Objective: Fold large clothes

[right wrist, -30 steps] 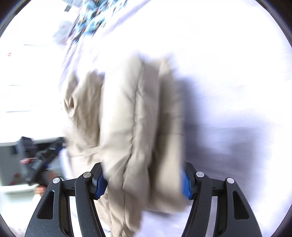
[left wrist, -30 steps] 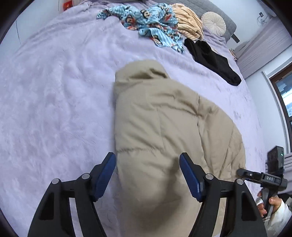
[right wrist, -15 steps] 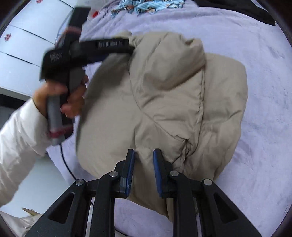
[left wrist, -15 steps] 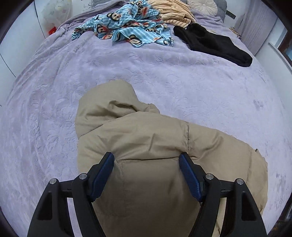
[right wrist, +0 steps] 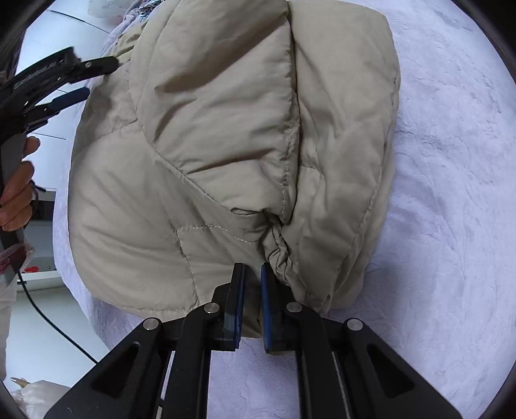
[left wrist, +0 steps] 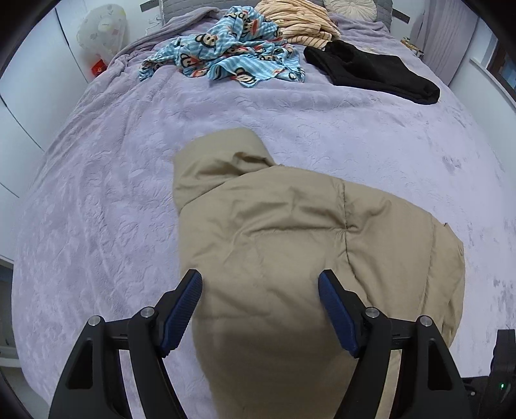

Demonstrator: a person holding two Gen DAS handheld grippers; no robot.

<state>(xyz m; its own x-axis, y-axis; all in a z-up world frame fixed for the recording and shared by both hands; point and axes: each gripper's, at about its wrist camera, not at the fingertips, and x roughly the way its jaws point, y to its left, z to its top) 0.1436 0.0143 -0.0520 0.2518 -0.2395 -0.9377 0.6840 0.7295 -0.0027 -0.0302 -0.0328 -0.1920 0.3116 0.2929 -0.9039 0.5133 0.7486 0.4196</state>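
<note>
- Right claw (right wrist: 252,291): jaws have just been closing, now nearly together w/ only a thin gap. Near hem of the beige puffer jacket (right wrist: 225,145) sits right at the tips; fabric shows through the gap, but can't tell if a fold is actually pinched.
- Left claw (left wrist: 260,309): jaws wide apart, over the jacket's near end, one blue pad on each side of the bulge. Pads don't press the fabric; nothing held.
- In the right wrist view the left claw comes in at the jacket's far-left edge, a hand (right wrist: 16,190) on its grip; cable trails down from it.
- Jacket lies folded in a bundle on the lilac bed cover (left wrist: 96,193), near the foot edge; a folded-over layer w/ a gathered cuff lies on top. Hood (left wrist: 222,161) pokes out on the jacket's far side.
- No boxes or baskets visible; bed carries everything.
- Hidden/cut off: jacket's near end runs under the left claw and out of frame; its underside and inner layers aren't visible. Small dark speck at the jacket's right edge, too small to read.
- Well beyond the jacket, toward the headboard: blue monkey-print cloth (left wrist: 225,54), crumpled; striped peach garment (left wrist: 300,22) behind it; black garment (left wrist: 374,71) to the right; round cushion (left wrist: 351,8), cut off by the frame top.
- Far left of the jacket, off the bed: a pale fan (left wrist: 103,29), partly hidden by the frame edge.
</note>
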